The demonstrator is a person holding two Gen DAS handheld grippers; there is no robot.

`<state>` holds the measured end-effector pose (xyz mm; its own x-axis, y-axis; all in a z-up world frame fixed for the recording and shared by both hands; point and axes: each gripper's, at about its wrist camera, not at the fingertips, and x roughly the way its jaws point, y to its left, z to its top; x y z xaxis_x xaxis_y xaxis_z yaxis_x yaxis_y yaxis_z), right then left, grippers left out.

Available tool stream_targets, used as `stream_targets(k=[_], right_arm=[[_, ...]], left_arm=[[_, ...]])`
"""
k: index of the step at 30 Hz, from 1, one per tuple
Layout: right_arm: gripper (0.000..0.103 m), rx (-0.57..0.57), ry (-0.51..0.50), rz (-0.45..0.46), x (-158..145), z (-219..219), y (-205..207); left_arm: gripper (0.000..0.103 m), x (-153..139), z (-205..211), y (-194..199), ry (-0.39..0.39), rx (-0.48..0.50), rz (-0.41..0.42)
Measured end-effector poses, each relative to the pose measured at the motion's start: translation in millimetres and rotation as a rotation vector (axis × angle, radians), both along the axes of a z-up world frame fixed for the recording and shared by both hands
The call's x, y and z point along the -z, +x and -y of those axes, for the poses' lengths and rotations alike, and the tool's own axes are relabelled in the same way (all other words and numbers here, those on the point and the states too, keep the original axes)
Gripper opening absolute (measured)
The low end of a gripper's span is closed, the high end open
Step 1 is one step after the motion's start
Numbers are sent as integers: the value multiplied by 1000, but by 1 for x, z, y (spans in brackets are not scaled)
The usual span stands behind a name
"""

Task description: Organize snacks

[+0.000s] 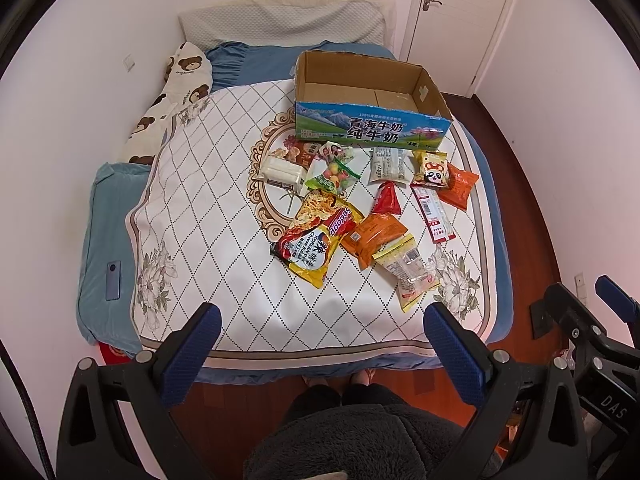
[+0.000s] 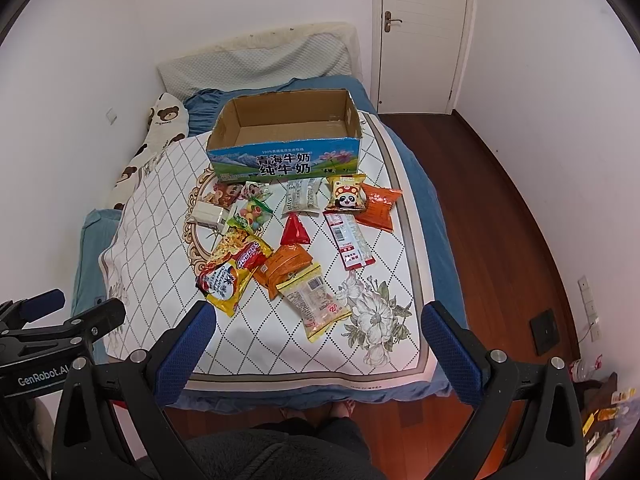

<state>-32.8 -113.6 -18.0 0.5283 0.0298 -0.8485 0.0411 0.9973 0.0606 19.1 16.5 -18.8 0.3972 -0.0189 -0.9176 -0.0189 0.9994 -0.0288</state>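
Both the left gripper (image 1: 322,344) and the right gripper (image 2: 320,340) hang spread wide and empty above the foot of the bed (image 1: 192,240). Loose snack packets lie on its quilted cover before an empty cardboard box (image 1: 372,128) printed 青海牛奶 纯牛奶. Nearest lies a Sedaap noodle packet (image 1: 316,236) marked "Korean"; beside it an orange packet (image 1: 374,238), farther back a panda-faced packet (image 1: 430,169).

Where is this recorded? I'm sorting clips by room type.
Most likely a bedroom: a bed with a pillow at its head, a closed door, wooden floor. Snacks and a cardboard box lie on the bed.
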Motion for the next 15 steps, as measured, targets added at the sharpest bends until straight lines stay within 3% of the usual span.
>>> stream_targets(k=[15], right_arm=[[103, 1, 0, 1, -1, 1, 4]], left_arm=[[103, 0, 0, 1, 0, 1, 0]])
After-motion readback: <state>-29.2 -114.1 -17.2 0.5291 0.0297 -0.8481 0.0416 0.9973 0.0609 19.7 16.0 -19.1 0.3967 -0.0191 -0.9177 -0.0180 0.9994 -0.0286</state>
